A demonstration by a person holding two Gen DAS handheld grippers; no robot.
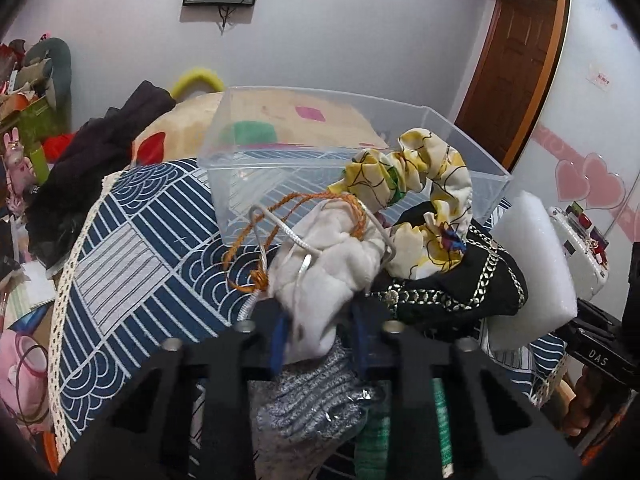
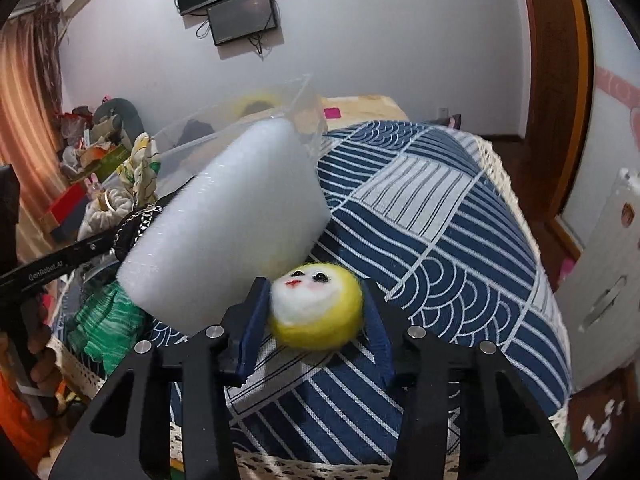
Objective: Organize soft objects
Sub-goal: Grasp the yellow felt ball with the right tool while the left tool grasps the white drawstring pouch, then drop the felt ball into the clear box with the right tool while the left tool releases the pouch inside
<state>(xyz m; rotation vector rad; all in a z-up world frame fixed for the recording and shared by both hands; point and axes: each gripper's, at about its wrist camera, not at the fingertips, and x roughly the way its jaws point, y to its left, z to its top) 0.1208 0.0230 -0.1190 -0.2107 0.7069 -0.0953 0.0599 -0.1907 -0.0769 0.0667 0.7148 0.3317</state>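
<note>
My left gripper (image 1: 320, 328) is shut on a white drawstring pouch (image 1: 332, 264) with orange and silver cords. Beyond it lie a yellow-patterned scrunchie (image 1: 424, 184), a black cloth with silver trim (image 1: 452, 284) and a white foam block (image 1: 532, 268). A clear plastic box (image 1: 320, 148) stands behind them, with nothing visible inside. My right gripper (image 2: 316, 316) is shut on a yellow felt ball with a white face (image 2: 316, 304), close over the blue patterned cloth. The foam block (image 2: 232, 216) stands just left of it, before the clear box (image 2: 288, 112).
A grey knit item (image 1: 316, 396) and a green knit item (image 1: 376, 436) lie under my left gripper. The blue patterned tablecloth (image 2: 440, 240) covers the table. Dark clothes (image 1: 92, 168) and clutter lie at the left. A wooden door (image 1: 516, 60) is at the right.
</note>
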